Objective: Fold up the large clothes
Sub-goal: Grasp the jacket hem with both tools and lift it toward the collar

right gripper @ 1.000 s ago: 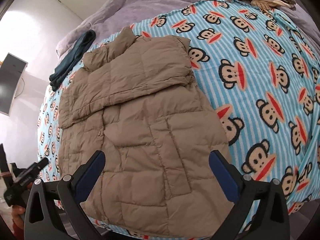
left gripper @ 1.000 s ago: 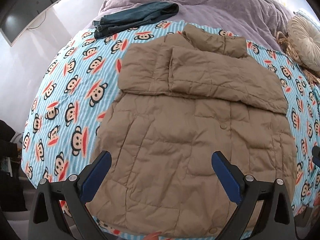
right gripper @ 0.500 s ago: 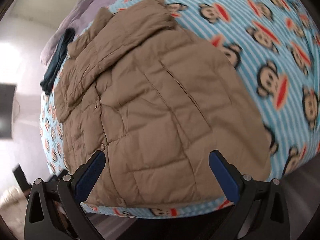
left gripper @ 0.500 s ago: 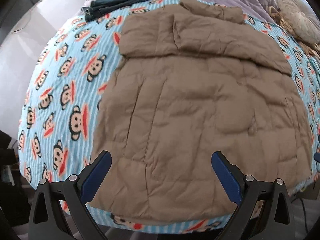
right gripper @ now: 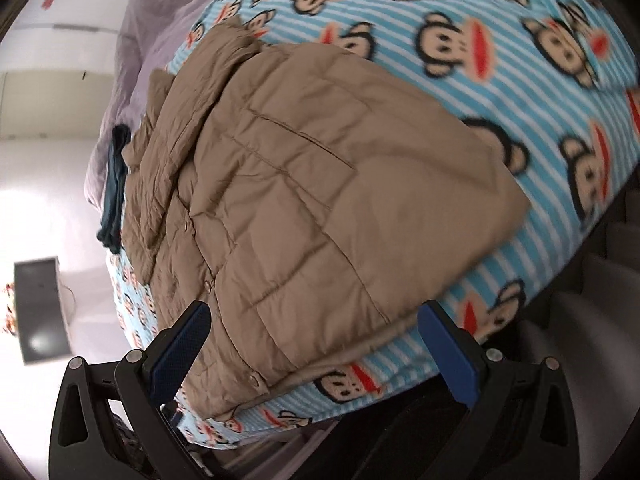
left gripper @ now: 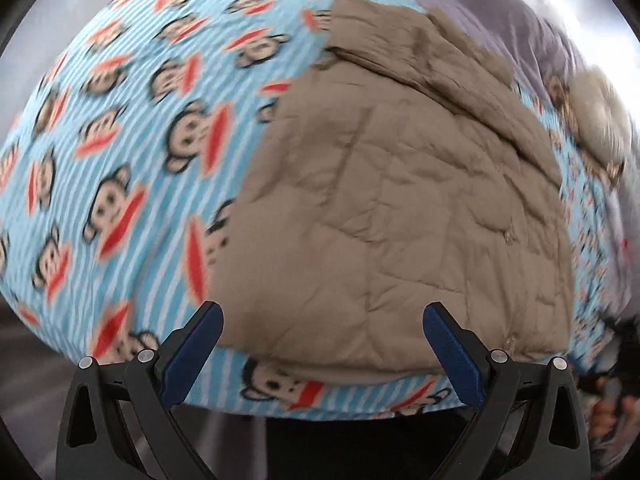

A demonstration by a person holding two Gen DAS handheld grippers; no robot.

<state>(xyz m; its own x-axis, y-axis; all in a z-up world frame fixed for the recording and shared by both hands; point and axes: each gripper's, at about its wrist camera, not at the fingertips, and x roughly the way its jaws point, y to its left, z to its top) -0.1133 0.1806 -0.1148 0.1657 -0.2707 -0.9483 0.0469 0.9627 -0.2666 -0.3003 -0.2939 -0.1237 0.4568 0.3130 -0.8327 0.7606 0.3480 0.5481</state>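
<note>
Jacket (left gripper: pixel 404 208), tan and quilted, lies flat on the bed's monkey-print blanket (left gripper: pixel 120 152), its hem at the near edge of the bed and its collar toward the far side, with a sleeve folded across the upper part. Beyond the collar sit dark jeans (right gripper: pixel 114 188) and a purple duvet (right gripper: pixel 148 24); a pale cushion (left gripper: pixel 600 116) shows blurred near the far right corner. Left claw (left gripper: pixel 322 344) hangs spread wide over the hem near the jacket's left corner, holding nothing; whether it touches the fabric cannot be told. Right claw (right gripper: pixel 312 344) is likewise wide apart and empty, over the hem toward the right corner.
</note>
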